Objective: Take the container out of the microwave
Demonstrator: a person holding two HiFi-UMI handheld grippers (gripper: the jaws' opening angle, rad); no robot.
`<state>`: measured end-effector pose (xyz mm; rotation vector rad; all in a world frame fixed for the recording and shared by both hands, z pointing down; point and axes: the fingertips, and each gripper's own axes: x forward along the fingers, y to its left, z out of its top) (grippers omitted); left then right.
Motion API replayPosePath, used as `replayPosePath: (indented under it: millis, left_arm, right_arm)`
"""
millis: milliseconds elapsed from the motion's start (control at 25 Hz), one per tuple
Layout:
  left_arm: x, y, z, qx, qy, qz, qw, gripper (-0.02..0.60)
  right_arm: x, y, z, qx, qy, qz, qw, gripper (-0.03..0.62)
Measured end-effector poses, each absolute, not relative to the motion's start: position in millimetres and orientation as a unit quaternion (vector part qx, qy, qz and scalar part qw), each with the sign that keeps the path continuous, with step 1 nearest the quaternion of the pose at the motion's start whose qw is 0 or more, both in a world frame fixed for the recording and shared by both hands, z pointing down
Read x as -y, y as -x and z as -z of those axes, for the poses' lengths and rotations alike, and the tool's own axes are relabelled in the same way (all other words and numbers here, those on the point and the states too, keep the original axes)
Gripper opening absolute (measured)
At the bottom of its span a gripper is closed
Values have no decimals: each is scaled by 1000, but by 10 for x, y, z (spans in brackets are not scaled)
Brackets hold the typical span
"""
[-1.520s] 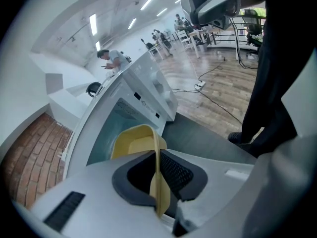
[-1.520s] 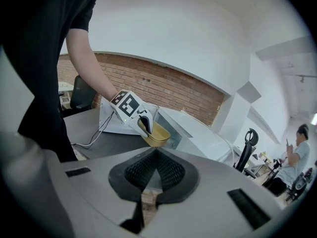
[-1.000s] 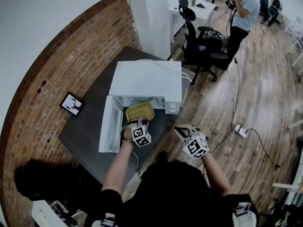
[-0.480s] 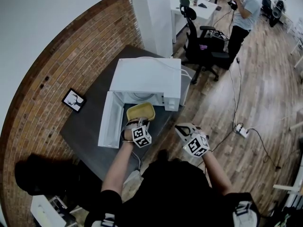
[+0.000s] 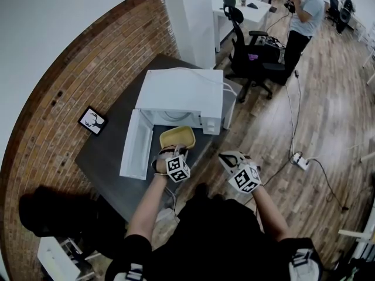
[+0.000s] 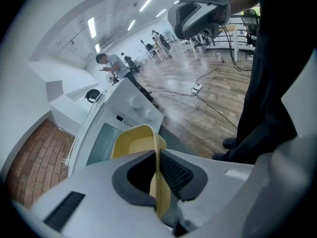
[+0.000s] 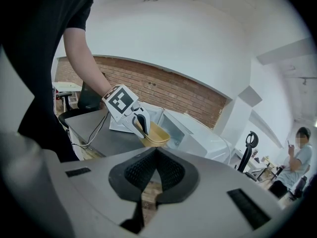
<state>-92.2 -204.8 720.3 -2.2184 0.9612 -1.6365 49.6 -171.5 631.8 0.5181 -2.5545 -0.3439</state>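
The yellow container (image 5: 177, 136) hangs just outside the mouth of the white microwave (image 5: 183, 95), above the dark table. My left gripper (image 5: 172, 151) is shut on its near rim; in the left gripper view the container's wall (image 6: 159, 182) sits pinched between the jaws, with the left gripper (image 6: 159, 175) around it. From the right gripper view the container (image 7: 156, 135) shows beside the microwave (image 7: 195, 135). My right gripper (image 5: 229, 160) is off the table's right side over the floor, shut and holding nothing; its jaws (image 7: 156, 170) meet.
The microwave door (image 5: 133, 145) stands swung open to the left. A small framed picture (image 5: 92, 120) lies on the table (image 5: 108, 163) at left. Office chairs (image 5: 249, 54), a standing person (image 5: 302, 13) and a floor power strip (image 5: 300, 163) are at the right.
The left gripper has drawn the yellow container a little farther out of the microwave, toward me. The right gripper has stayed about where it was.
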Motion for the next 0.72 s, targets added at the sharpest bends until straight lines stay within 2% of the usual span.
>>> replayPosePath:
  millis: [720]
  left_arm:
    - [1834, 732, -7142, -324, 756, 555, 125, 29]
  right_arm:
    - [1627, -631, -6362, 939, -191, 125, 256, -2]
